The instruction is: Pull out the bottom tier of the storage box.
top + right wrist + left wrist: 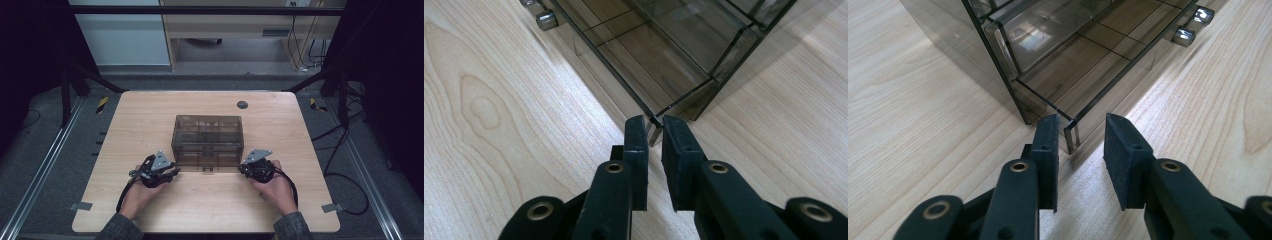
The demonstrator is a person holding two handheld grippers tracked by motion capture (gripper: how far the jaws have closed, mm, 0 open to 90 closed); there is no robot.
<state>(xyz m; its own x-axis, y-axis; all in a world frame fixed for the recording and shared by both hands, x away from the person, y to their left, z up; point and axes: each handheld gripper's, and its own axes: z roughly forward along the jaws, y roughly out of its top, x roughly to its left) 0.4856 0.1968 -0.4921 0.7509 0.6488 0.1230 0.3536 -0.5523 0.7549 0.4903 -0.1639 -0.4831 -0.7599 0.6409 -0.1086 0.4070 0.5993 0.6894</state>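
My left gripper point(1080, 145) stands open round the smoky clear plastic drawer box's point(207, 135) near-left corner; right gripper point(655, 137) pinches the near-right corner.

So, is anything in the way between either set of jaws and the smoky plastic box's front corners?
Nothing visible. The left gripper and right gripper each already straddle a front corner of the box, on bare table.

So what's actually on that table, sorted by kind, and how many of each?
Smoky see-through plastic box: 1
Hand-held grippers: 2, the left gripper and the right gripper, one at each near corner of the box
Round dark plug in the tabletop: 1
Total: 4
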